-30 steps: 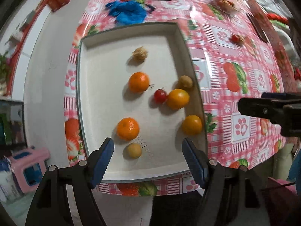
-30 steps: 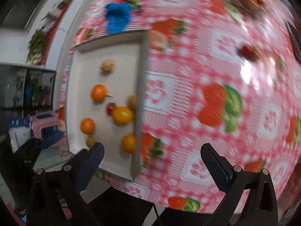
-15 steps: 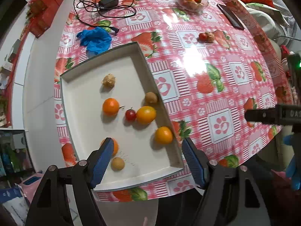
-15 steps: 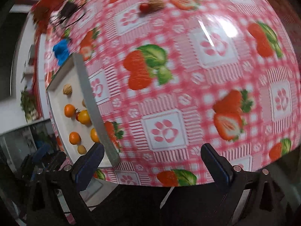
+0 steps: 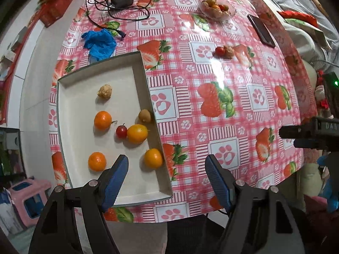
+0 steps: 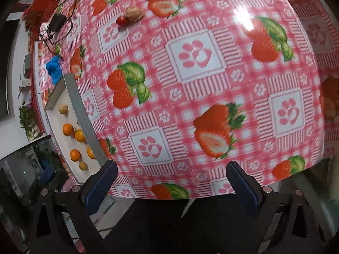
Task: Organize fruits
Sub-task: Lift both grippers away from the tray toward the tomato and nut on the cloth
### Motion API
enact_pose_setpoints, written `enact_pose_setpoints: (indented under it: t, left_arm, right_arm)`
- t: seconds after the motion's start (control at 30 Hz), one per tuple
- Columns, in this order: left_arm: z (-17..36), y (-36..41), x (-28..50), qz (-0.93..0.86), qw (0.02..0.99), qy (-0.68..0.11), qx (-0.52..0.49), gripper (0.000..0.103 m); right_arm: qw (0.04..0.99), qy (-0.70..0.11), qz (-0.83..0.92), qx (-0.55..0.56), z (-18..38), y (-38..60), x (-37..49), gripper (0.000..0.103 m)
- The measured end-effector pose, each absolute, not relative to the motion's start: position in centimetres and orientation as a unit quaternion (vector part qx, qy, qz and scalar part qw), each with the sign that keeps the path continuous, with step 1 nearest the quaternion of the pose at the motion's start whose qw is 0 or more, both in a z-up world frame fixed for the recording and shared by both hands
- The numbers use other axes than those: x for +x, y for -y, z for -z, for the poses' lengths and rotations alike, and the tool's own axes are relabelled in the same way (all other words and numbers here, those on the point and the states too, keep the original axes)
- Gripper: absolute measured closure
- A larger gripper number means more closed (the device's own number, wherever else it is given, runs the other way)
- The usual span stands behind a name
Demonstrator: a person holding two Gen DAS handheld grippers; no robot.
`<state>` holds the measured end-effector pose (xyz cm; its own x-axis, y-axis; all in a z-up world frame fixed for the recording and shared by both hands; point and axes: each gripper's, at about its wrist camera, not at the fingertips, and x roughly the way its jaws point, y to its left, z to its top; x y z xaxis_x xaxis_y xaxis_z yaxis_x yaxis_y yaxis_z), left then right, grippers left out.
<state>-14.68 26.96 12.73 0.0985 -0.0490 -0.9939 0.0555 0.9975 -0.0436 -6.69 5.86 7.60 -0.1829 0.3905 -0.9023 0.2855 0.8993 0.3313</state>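
Fruits (image 5: 102, 120), mostly orange and round, lie scattered in the white tray (image 5: 78, 110); both grippers' fingers (image 5: 114, 177) gape wide, empty.

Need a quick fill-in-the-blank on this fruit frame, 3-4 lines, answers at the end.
1. The small red fruit in the tray touches a ____ fruit.
2. On the tablecloth, outside the tray, a red fruit lies against a ____ one.
3. The crumpled glove beyond the tray is ____.
4. The jaws of the left gripper hold ____.

Missing words: yellow-orange; brown; blue; nothing
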Motion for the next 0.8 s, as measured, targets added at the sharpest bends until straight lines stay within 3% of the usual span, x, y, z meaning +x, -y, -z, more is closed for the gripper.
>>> enact_pose_setpoints:
  t: [0.8]
  left_arm:
    - [-13.3,-28.3,-14.1,-0.004,0.741,-0.671,0.000,0.025]
  right_arm:
    - [0.572,-0.781,-0.071,0.239,-6.1,-6.2,-4.5,0.000]
